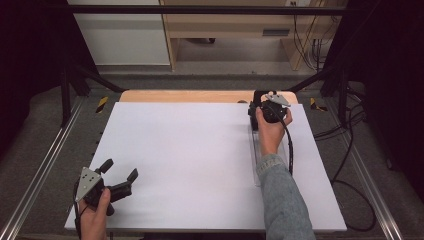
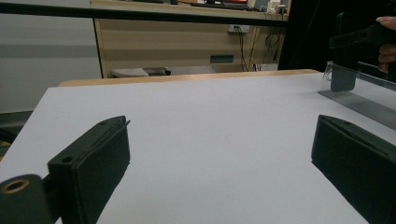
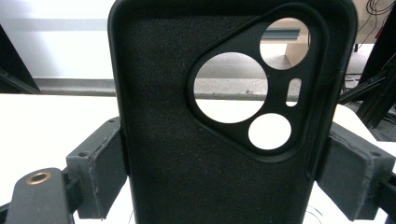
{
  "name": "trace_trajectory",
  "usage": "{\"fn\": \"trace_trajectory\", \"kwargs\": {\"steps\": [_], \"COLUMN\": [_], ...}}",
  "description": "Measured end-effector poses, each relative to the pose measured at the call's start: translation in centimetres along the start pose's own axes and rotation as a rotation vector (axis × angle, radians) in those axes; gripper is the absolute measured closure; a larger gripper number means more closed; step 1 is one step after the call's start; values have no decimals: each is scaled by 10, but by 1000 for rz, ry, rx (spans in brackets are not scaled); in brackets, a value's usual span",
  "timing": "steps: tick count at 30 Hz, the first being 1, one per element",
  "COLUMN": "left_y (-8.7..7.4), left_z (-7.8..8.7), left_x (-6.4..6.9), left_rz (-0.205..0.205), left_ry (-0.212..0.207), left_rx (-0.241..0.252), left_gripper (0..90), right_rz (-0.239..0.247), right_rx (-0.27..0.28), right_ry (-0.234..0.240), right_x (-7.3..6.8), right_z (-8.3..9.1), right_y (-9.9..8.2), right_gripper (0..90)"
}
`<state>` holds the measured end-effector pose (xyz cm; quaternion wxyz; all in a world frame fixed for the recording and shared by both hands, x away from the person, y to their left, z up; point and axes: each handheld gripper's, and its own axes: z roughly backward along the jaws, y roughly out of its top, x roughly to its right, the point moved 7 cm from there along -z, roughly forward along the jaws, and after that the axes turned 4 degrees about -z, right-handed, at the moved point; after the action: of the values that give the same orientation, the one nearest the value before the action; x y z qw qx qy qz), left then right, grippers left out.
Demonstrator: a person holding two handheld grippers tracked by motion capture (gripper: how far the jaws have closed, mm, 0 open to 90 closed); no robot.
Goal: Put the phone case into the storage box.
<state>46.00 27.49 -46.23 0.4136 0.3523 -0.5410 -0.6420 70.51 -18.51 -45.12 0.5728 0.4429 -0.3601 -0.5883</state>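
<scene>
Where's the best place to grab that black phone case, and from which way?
By its two long side edges, below the camera holes. The phone case stands upright, and its sides are straight, thin and parallel, so flat pads sit well on them. Come from its open inner side, as the right gripper does, one pad on each edge. The holes up top leave less solid edge to squeeze.

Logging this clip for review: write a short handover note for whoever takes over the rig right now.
Right gripper: shut on the black phone case, held upright at the table's far right, over the clear stand.
Left gripper: open, holding nothing, at the near left of the white table.
Done: case gripped by its sides.
Left: probably set the case in or lift it off the stand; I cannot tell which.
</scene>
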Motion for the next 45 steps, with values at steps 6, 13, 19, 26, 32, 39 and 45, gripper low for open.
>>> {"fn": "trace_trajectory", "kwargs": {"steps": [6,13,19,26,32,39,45], "left_y": [0,0,0,0,0,0,0], "left_z": [0,0,0,0,0,0,0], "left_x": [1,1,1,1,1,1,1], "left_rz": [0,-2,-4,-3,-3,-3,-2], "left_ry": [-2,-2,-4,-5,-4,-5,-5], "left_rx": [0,0,-2,-2,-2,-1,-1], "left_gripper": [48,48,48,48,48,48,48], "right_rz": [2,2,-7,-10,3,14,27], "right_rx": [-7,-5,2,8,12,18,15], "right_ry": [0,2,0,2,4,-18,-17], "right_x": [0,0,1,2,2,0,-1], "right_z": [-1,-1,-1,-1,-1,-1,-2], "right_y": [-2,-3,-3,-8,-8,-8,-9], "right_gripper": [133,134,134,134,133,133,132]}}
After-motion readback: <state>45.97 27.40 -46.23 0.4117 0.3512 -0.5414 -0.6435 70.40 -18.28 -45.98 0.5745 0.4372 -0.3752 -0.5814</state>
